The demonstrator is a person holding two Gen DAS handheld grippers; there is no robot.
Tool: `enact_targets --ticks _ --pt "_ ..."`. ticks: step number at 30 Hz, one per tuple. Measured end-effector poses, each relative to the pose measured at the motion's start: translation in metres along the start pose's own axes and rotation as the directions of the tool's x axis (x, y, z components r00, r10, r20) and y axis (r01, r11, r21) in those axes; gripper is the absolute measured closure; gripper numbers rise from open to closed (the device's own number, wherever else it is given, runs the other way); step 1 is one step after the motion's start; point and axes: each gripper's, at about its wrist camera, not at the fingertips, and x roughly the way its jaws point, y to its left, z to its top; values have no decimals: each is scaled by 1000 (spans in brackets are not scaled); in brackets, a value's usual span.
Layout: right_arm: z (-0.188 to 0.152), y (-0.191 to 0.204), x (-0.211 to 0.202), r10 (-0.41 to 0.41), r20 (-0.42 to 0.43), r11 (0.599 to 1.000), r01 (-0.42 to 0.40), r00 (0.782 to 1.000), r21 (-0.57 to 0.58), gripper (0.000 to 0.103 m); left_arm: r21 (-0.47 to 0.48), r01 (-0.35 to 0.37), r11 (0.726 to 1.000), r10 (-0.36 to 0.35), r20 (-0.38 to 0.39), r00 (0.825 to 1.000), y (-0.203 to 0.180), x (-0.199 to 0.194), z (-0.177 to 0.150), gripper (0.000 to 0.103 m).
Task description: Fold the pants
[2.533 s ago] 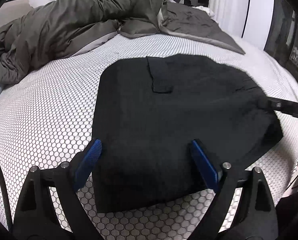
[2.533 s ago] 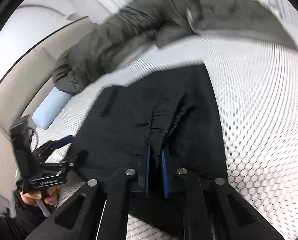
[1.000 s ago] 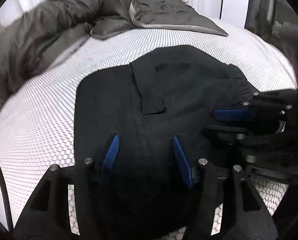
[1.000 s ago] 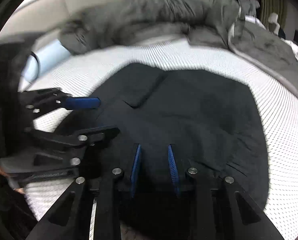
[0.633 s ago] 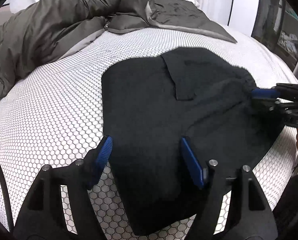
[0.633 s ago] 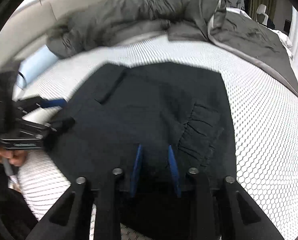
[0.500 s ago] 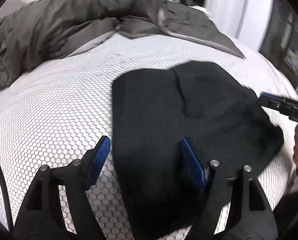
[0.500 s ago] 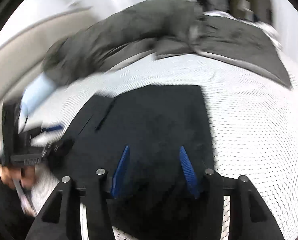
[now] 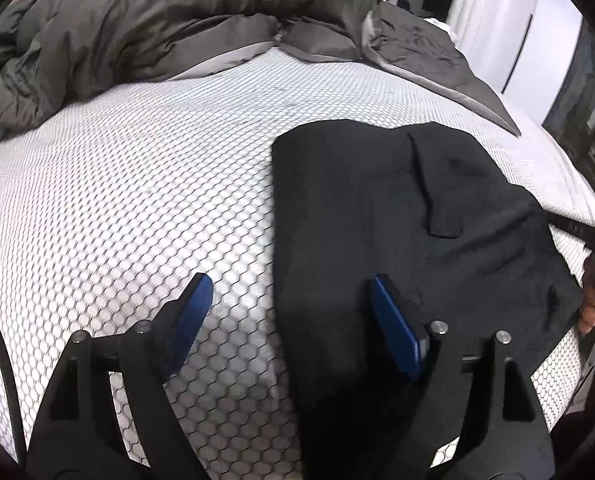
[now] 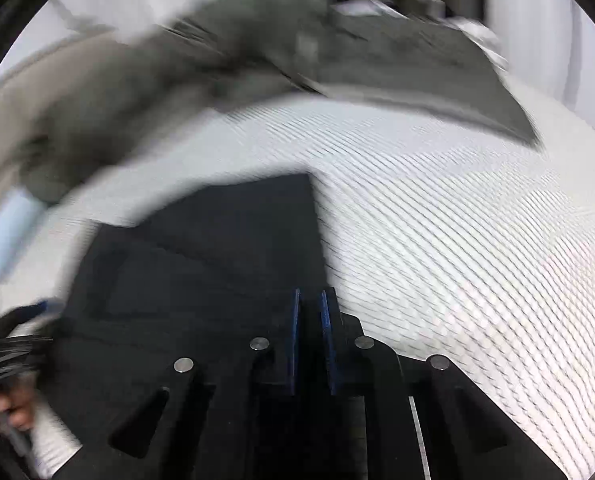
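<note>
The black pants [image 9: 397, 216] lie folded flat on the bed, a pocket flap showing on top. My left gripper [image 9: 291, 300] straddles their near left edge. One blue pad is over the bare mattress and the other over the cloth; the jaws are opening and press on nothing. In the blurred right wrist view the pants [image 10: 217, 264] fill the lower left. My right gripper [image 10: 311, 320] is shut at their right edge, with dark cloth in the thin gap between its pads. A person's hand [image 9: 593, 292] shows at the pants' far right corner.
The bed's white honeycomb cover [image 9: 137, 200] stretches left of the pants. A rumpled grey duvet [image 9: 157, 28] lies across the back. A light blue pillow [image 10: 9, 232] sits at the left. White wardrobe doors [image 9: 509, 20] stand beyond the bed.
My left gripper slid left off the middle of the pants to their left edge and widened. My right gripper moved to the right edge, spread its jaws, then shut.
</note>
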Motion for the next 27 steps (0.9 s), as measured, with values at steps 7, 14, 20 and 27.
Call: enact_targets --ticks 7,14,20,27 --pt "-21 -11 -66 283 81 957 -287 956 43 62 30 10 1000 -11 48 999 -6 -26 -8 24" --pt "-54 16 -48 318 -79 946 -322 945 -40 64 129 -17 991 16 4 1000 -33 -21 -27 20" --pt "-60 19 -82 315 38 946 -311 948 -90 97 93 4 996 -3 -6 1000 -29 -21 -25 20" --pt "-71 9 -49 280 -61 955 -284 958 -89 92 96 -10 995 12 -20 1000 -28 -21 -26 14"
